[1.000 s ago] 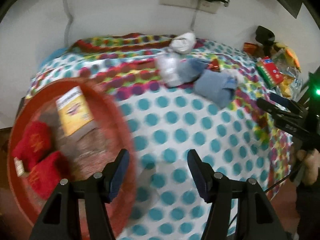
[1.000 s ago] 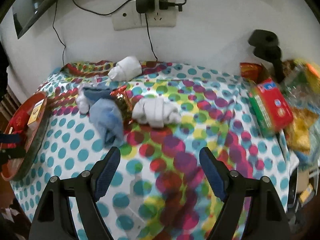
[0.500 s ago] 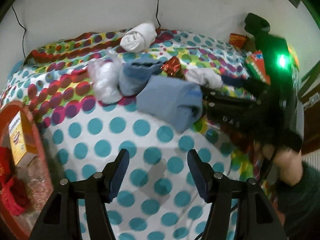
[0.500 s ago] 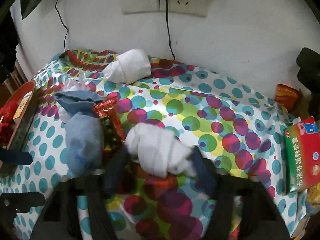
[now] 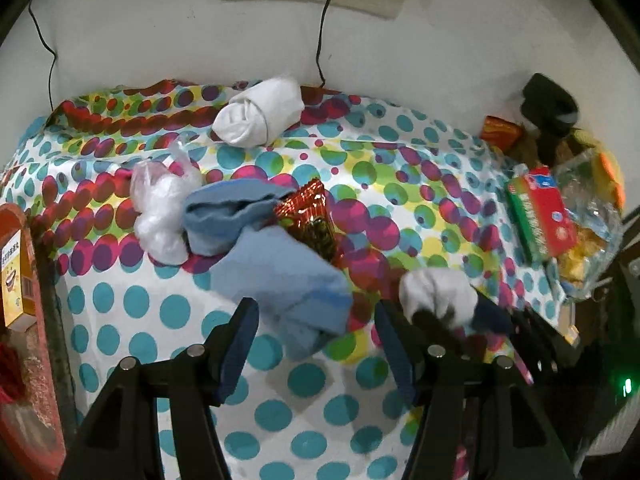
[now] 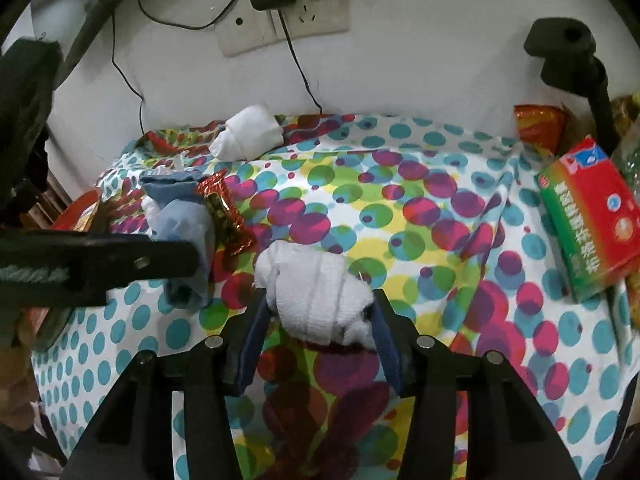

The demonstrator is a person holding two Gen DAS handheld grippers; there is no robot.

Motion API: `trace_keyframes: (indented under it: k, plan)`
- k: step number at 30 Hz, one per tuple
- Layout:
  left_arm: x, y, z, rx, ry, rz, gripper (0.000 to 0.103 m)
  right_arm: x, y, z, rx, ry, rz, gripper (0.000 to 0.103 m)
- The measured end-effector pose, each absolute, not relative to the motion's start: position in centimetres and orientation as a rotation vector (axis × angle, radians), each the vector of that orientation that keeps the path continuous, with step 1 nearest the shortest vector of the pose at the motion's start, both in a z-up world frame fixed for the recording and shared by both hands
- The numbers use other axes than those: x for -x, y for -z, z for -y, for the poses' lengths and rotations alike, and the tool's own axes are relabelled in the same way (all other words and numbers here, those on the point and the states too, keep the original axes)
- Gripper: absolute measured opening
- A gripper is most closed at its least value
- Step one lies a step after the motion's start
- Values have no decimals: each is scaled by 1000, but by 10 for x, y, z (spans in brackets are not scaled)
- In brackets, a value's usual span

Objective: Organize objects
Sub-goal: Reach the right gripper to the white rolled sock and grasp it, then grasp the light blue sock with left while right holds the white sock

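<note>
My right gripper (image 6: 318, 320) has its jaws on both sides of a rolled white sock bundle (image 6: 316, 292) on the polka-dot cloth; the same bundle (image 5: 438, 292) shows in the left wrist view with the right gripper's fingers around it. My left gripper (image 5: 316, 322) is open, its tips at a light blue rolled cloth (image 5: 284, 284). A darker blue cloth (image 5: 228, 212), a red foil snack packet (image 5: 312, 220), a clear plastic bag (image 5: 160, 208) and another white roll (image 5: 260, 114) lie behind.
A red tray (image 5: 28, 360) with a yellow box (image 5: 16, 280) sits at the left edge. A green-red box (image 6: 588, 216), snack bags (image 5: 588, 220) and a black stand (image 6: 572, 52) crowd the right side. Wall sockets with cables (image 6: 292, 20) are behind.
The left gripper swung from the red tray toward the blue cloths. The right gripper moved forward and its jaws closed in around the white sock bundle.
</note>
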State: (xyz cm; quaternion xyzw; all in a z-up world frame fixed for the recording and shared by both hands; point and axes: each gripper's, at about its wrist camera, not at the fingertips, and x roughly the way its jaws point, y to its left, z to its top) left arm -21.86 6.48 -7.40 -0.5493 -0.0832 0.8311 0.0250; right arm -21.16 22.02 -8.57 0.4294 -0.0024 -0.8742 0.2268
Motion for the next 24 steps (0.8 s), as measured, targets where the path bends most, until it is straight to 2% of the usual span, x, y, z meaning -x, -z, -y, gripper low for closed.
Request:
trace_keyframes:
  k: [10, 16, 20, 24]
  plan:
    - [226, 103, -50, 1794, -2660, 255, 62, 208, 87, -217, -1149, 2414, -7, 49]
    - [222, 106, -44, 1747, -2666, 270, 62, 208, 88, -216, -1156, 2416, -31, 52]
    - [219, 103, -50, 1739, -2680, 170, 43, 206, 88, -209, -1162, 2426, -74, 53]
    - [213, 100, -51, 1726, -2694, 118, 38, 206, 87, -204, -1169, 2437, -105, 53]
